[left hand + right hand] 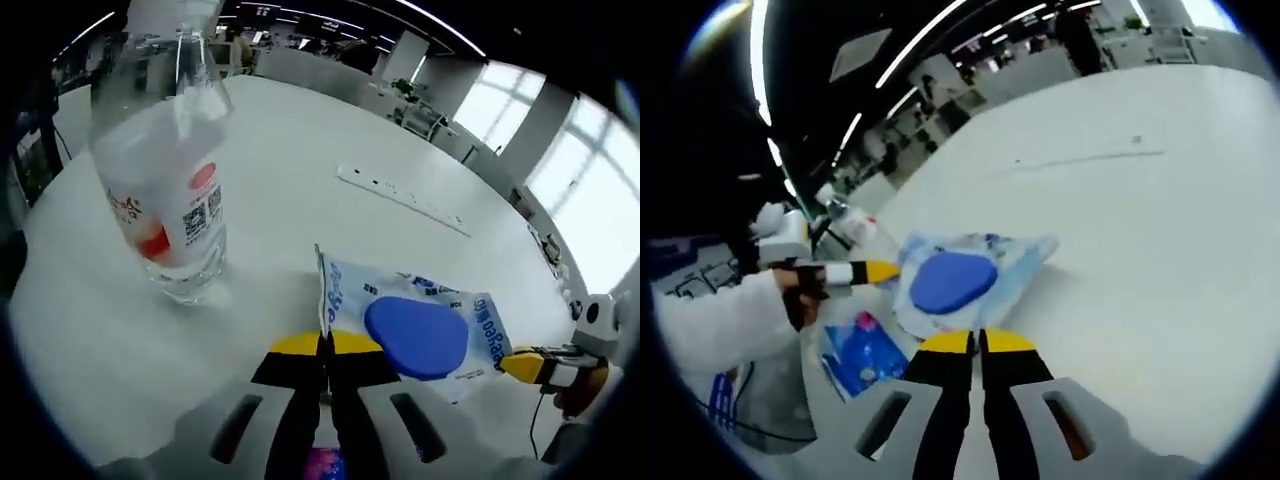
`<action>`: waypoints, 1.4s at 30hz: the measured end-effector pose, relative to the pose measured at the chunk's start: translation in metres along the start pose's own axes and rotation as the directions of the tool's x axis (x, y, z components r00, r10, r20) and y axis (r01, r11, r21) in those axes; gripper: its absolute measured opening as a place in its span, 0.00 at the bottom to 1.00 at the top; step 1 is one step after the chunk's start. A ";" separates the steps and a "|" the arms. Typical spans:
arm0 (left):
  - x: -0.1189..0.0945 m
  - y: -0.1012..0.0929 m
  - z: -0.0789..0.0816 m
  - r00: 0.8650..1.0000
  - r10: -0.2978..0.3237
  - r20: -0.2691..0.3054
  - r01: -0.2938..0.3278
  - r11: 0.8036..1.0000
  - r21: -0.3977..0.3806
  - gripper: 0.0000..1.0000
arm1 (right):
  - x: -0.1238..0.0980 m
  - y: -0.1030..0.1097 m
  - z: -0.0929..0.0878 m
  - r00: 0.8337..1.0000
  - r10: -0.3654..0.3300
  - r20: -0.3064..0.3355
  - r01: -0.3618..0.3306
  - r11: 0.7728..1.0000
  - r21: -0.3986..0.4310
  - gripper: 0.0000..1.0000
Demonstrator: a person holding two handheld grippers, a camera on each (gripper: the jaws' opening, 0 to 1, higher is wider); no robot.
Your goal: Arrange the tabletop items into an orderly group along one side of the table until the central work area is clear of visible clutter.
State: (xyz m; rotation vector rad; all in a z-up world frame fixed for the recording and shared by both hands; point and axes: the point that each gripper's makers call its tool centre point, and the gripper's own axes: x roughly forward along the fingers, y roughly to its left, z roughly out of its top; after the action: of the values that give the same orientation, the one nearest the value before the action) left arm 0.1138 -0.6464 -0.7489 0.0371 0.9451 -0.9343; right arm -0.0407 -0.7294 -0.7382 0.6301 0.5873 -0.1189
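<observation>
**Open tabletop beyond; near edge crowded**

A wide bare stretch of white table (300, 160) is seen past the wet-wipe packet (420, 325), broken only by a flat power strip (400, 195). Passage on one side is blocked by an upright clear bottle (170, 170). The packet is flanked by both grippers. A blue pouch (862, 360), possibly off the table edge, is seen nearby.

white table (300, 160), clear bottle (165, 180) red-marked label, pale-blue packet (420, 330) with blue oval

Open-plan office, desks (420, 110), ceiling light strips (855, 125)
</observation>
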 end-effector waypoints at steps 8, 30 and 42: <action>0.010 0.005 0.001 1.000 0.005 0.009 -0.005 0.999 -0.033 0.00 | 0.008 -0.009 -0.017 0.998 0.002 -0.065 0.000 0.999 0.042 0.00; 0.015 0.006 -0.009 1.000 0.019 -0.023 -0.019 1.000 0.004 0.00 | 0.009 -0.023 -0.029 1.000 -0.008 0.009 0.006 0.984 0.180 0.00; 0.015 0.005 -0.009 0.999 0.034 -0.019 -0.033 0.998 0.060 0.00 | 0.002 -0.027 -0.020 1.000 0.001 0.022 -0.003 0.993 0.118 0.09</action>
State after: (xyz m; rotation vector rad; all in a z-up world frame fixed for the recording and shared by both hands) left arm 0.1144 -0.6498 -0.7668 0.1130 0.9327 -0.9321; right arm -0.0563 -0.7396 -0.7660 0.7432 0.5615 -0.1592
